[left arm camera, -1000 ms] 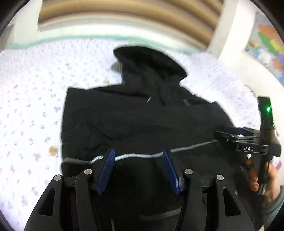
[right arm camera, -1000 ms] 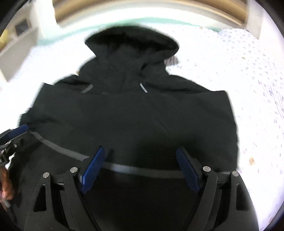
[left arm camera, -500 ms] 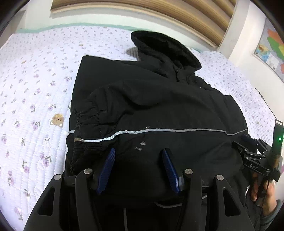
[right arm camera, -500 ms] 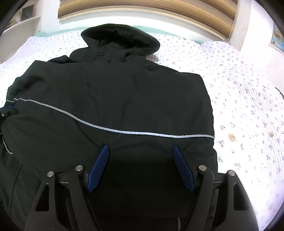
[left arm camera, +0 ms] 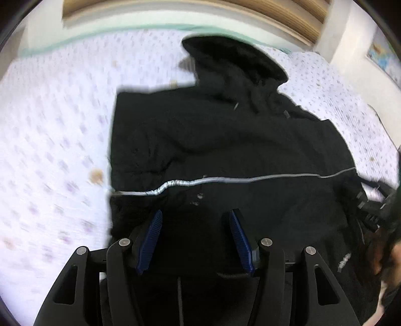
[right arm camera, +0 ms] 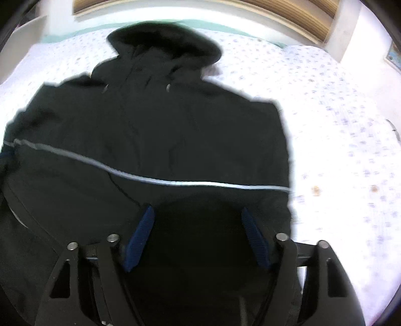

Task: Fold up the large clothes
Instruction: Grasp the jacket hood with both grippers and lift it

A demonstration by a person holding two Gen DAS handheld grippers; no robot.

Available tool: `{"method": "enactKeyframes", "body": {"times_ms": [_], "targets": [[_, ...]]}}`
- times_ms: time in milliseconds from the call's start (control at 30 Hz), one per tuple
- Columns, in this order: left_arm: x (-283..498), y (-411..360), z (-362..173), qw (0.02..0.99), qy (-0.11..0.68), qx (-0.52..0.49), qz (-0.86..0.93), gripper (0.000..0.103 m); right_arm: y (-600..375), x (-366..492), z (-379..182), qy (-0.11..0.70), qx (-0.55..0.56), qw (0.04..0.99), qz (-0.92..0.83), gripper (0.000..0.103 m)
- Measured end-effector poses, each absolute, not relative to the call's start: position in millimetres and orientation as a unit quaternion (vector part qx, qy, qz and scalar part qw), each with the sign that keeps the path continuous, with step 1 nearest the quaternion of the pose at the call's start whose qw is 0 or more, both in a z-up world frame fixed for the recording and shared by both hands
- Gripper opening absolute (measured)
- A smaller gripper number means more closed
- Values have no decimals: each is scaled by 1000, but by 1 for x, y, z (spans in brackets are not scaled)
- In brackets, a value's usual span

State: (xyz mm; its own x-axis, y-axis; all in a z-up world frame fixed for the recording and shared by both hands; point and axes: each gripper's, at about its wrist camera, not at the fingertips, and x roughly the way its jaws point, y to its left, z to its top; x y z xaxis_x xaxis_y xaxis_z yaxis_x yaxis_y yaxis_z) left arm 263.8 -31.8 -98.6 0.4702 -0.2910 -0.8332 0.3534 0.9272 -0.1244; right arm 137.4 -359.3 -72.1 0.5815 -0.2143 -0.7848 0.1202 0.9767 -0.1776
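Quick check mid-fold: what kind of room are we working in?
Most likely a bedroom. The black jacket lies on a bed with a flower-print quilt, a slatted wooden headboard stands behind it, and what looks like a map hangs on the wall.

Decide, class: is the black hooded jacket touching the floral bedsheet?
Touching. The right wrist view shows the black hooded jacket lying spread flat on the floral bedsheet, its hood and edges resting directly on the fabric.

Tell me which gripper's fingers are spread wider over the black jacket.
The right gripper: in its own view the blue pads stand farther apart than the left gripper's do. Both are open above the jacket.
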Motion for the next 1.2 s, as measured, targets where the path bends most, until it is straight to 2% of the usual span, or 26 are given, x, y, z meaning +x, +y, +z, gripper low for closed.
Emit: {"method": "enactKeyframes", "body": {"times_ms": [133,200,333,467,733,1200], "targets": [[265,-35,-18,875,442,36,-195,57,-341,142,30,395,-90,908,-104,82],[273,-39,17,884,424,27,-197,57,-332,156,67,388,-99,910,-102,82],[295,-52,63,895,397,20,-204,57,-323,183,110,371,-112,914,-115,82],[326,-73,82,900,383,39,-206,57,-333,218,131,381,-65,916,-111,82],[426,-113,66,888,405,33,-215,57,-382,301,105,409,-11,904,-121,82],[551,-149,-31,868,457,42,-187,57,-438,413,-12,484,36,865,-131,82]]}}
